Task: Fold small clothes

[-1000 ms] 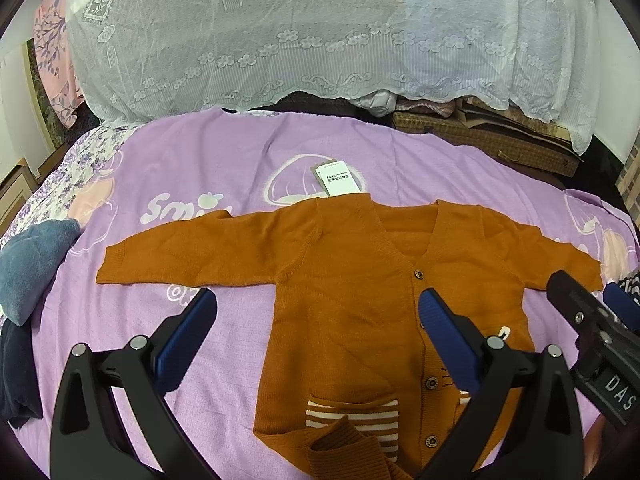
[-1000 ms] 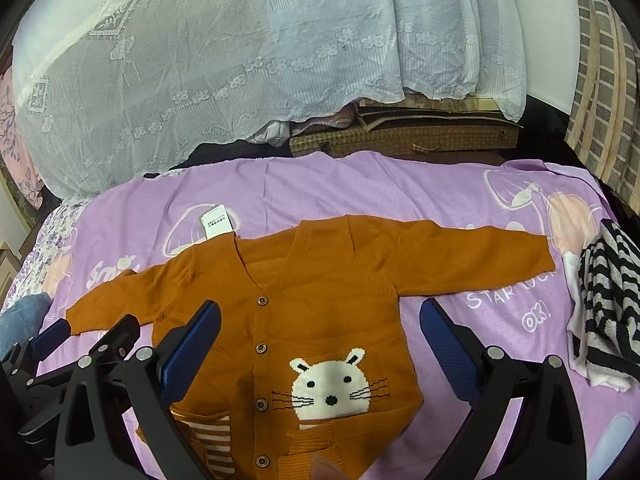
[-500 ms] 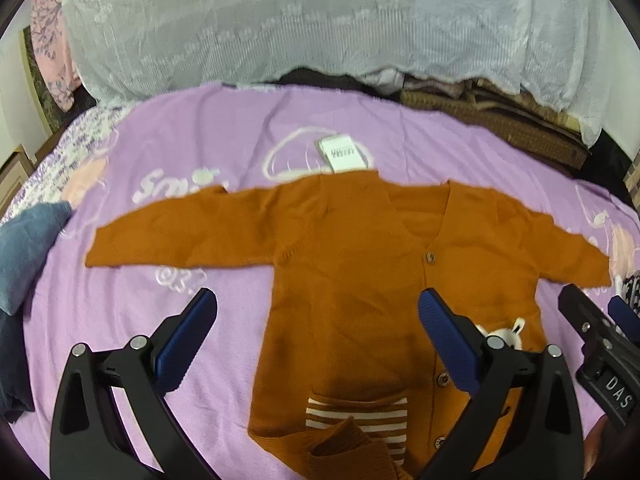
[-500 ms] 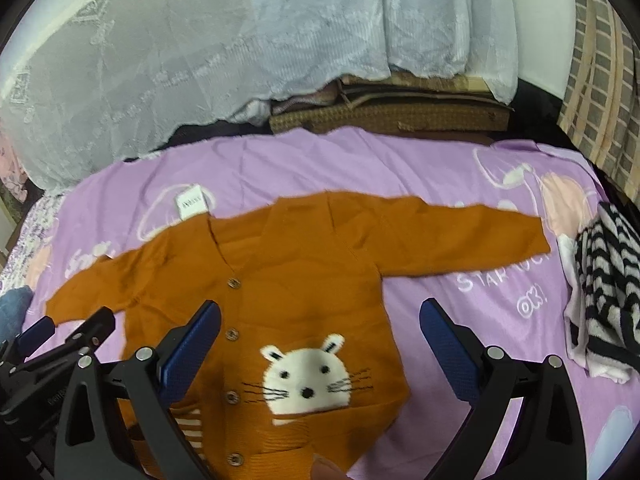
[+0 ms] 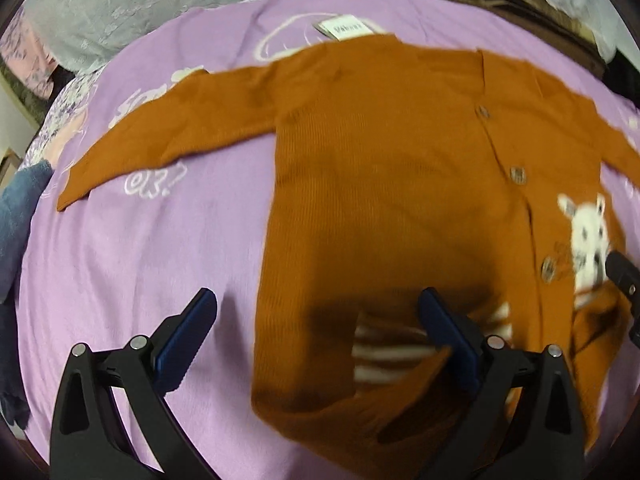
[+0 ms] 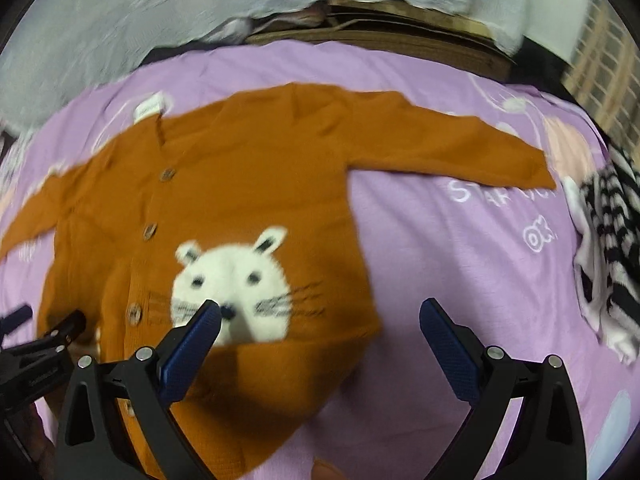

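An orange knit cardigan (image 5: pixel 380 184) lies flat on the purple bedsheet (image 5: pixel 120 272), sleeves spread, with a white paper tag (image 5: pixel 344 28) at the collar. It also shows in the right wrist view (image 6: pixel 240 184), with a white rabbit face (image 6: pixel 232 284) on its front. My left gripper (image 5: pixel 320 336) is open and empty, close above the cardigan's lower left hem. My right gripper (image 6: pixel 320 340) is open and empty, close above the lower right hem. The left gripper's tip (image 6: pixel 52 336) shows at the right view's left edge.
A striped black-and-white garment (image 6: pixel 608 248) lies at the bed's right side. A blue-grey cloth (image 5: pixel 20 200) lies at the left edge. A white lace cover (image 6: pixel 120 12) and stacked brown mats (image 6: pixel 380 28) are beyond the bed.
Both grippers have moved forward and down toward the cardigan's lower hem, so it looks much larger. Both stay open. The cardigan has not moved.
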